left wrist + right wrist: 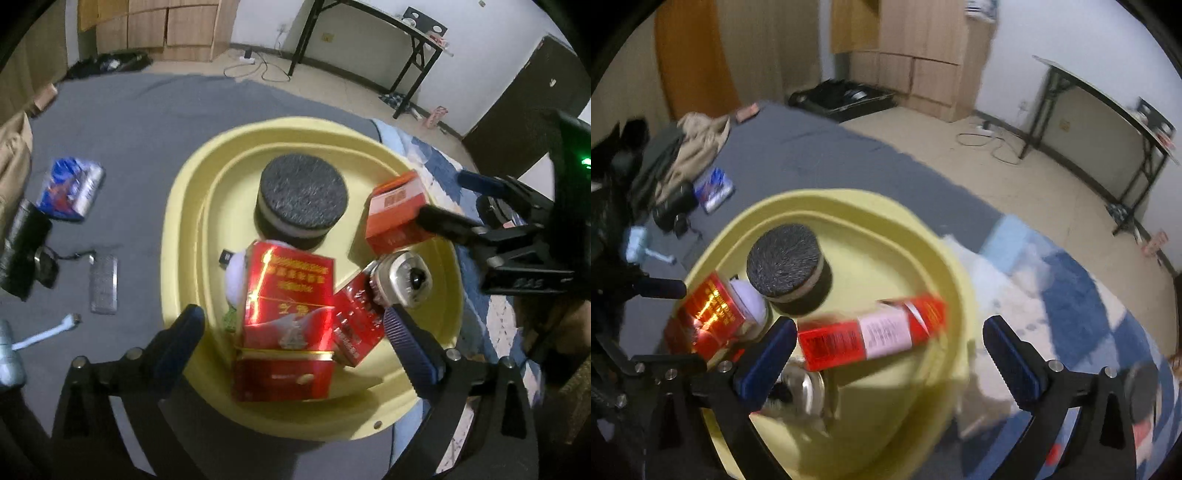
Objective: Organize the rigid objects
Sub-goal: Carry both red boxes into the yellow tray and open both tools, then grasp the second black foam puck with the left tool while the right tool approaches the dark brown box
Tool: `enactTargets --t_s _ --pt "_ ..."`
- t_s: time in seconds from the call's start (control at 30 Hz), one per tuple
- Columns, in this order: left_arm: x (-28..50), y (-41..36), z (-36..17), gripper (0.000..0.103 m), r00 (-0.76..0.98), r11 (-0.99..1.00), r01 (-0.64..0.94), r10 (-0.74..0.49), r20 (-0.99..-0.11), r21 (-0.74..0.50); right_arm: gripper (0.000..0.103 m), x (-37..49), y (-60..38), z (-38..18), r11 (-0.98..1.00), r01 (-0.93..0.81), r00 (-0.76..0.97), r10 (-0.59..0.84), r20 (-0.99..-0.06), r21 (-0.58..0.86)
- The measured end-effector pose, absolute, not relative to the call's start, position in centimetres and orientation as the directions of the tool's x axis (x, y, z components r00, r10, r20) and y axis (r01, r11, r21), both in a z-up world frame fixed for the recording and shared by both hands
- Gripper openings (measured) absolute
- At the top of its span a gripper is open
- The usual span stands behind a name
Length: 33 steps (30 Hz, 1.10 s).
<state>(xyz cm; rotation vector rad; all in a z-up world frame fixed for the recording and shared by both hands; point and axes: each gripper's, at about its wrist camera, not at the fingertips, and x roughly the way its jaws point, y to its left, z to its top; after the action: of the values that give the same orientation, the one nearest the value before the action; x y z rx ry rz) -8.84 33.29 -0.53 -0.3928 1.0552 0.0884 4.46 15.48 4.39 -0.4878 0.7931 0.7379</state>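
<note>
Both hand-held grippers, left (295, 332) and right (890, 350), gape empty over glossy red cartons (288, 295); round yellow plastic basin (192, 192).

Yellow basin (192, 206), red boxes (288, 295), grey blanket (129, 122)

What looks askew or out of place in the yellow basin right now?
The boxes are jumbled, not stacked square: a red box lies tilted across a second one, and an orange box leans on the yellow basin wall. Both grippers are open and empty.
</note>
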Motion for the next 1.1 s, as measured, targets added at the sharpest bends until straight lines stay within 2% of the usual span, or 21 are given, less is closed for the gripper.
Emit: enactTargets --t_s 0.13,0.23,0.4,0.5,0.73,1.1 --pt "-7.7 31.1 3.1 0.103 0.528 0.936 -0.227 -0.112 -0.842 -0.267 0.103 4.3 8.9 6.9 0.734 -0.676 0.525 0.427 -0.737 -0.057" --pt "-5.8 28.1 5.5 0.103 0.544 0.950 -0.178 -0.122 -0.830 -0.257 0.103 4.4 2.2 7.6 0.799 -0.599 0.573 0.377 -0.727 -0.058" --pt "-0.3 20.1 8.6 0.103 0.536 0.971 -0.056 -0.169 -0.827 -0.234 0.103 4.0 -10.1 7.1 0.895 -0.445 0.614 0.279 -0.738 -0.032" --pt "3.2 14.5 9.3 0.103 0.524 0.974 0.046 -0.214 -0.824 -0.224 0.103 3.4 -15.3 6.2 0.915 -0.401 0.606 0.293 -0.739 0.034" --pt "10.0 3.2 5.7 0.103 0.457 0.975 0.198 -0.185 -0.870 -0.104 0.103 3.2 -17.4 2.8 0.925 -0.361 0.567 0.322 -0.758 0.123" --pt "16.5 -0.4 0.1 0.103 0.423 0.976 0.216 -0.090 -0.902 0.005 0.103 5.0 -14.1 -1.3 0.957 -0.269 0.590 0.253 -0.767 0.109"
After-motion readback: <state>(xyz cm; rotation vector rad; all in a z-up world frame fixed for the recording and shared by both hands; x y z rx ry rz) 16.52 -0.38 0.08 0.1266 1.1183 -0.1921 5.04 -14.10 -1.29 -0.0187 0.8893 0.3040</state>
